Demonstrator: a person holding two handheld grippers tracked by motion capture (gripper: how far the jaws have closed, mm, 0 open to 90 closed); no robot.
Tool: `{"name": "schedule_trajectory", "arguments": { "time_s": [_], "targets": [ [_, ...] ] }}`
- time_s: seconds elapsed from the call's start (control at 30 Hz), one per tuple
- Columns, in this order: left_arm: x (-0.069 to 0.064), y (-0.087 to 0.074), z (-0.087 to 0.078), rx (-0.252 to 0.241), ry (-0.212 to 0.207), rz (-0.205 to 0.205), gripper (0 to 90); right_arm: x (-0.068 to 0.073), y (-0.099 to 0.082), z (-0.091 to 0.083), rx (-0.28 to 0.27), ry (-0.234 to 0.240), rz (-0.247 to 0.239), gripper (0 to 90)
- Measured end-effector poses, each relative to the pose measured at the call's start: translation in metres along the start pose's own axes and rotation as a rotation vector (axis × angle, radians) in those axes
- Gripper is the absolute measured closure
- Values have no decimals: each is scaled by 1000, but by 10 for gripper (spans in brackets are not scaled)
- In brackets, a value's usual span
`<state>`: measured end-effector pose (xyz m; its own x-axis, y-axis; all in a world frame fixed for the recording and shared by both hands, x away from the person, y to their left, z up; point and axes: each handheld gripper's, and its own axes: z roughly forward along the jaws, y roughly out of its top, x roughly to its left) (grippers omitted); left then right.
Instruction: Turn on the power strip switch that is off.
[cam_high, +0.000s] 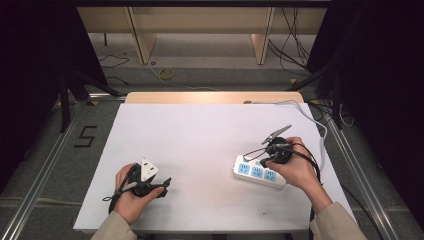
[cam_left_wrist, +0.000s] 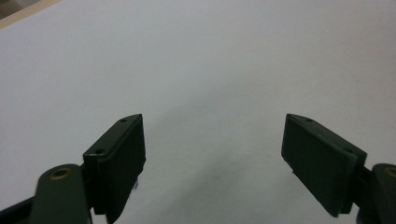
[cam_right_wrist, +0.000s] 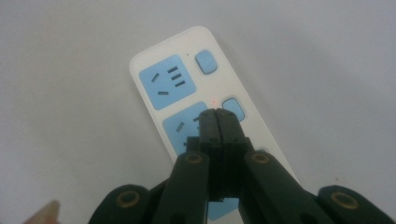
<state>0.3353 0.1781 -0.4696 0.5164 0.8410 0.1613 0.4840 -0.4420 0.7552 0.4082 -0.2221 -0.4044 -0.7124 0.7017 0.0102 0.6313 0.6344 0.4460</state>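
Observation:
A white power strip (cam_high: 254, 172) with blue sockets lies on the white table (cam_high: 200, 140) at the right. My right gripper (cam_high: 263, 161) hovers over it, shut with nothing between its jaws. In the right gripper view the shut tips (cam_right_wrist: 218, 116) sit above the middle blue socket (cam_right_wrist: 184, 127), beside a small blue switch (cam_right_wrist: 234, 108) and a tiny red light (cam_right_wrist: 214, 101). The end socket (cam_right_wrist: 167, 81) and its switch (cam_right_wrist: 206, 61) lie beyond. My left gripper (cam_high: 163, 186) rests low at the table's front left, open. Its two black jaws stand wide apart over bare white surface (cam_left_wrist: 215, 70).
The strip's white cable (cam_high: 310, 115) runs off toward the table's back right corner. Metal rails (cam_high: 45, 165) flank the table on the floor. A wooden frame (cam_high: 200, 30) and loose cables (cam_high: 290, 45) lie beyond the far edge.

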Motion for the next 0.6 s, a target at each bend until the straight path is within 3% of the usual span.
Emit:
{"name": "schedule_trajectory", "arguments": {
  "time_s": [0.6],
  "targets": [
    [-2, 1, 0, 2, -3, 0, 217, 5, 14, 6, 20, 8, -17, 900]
  ]
}}
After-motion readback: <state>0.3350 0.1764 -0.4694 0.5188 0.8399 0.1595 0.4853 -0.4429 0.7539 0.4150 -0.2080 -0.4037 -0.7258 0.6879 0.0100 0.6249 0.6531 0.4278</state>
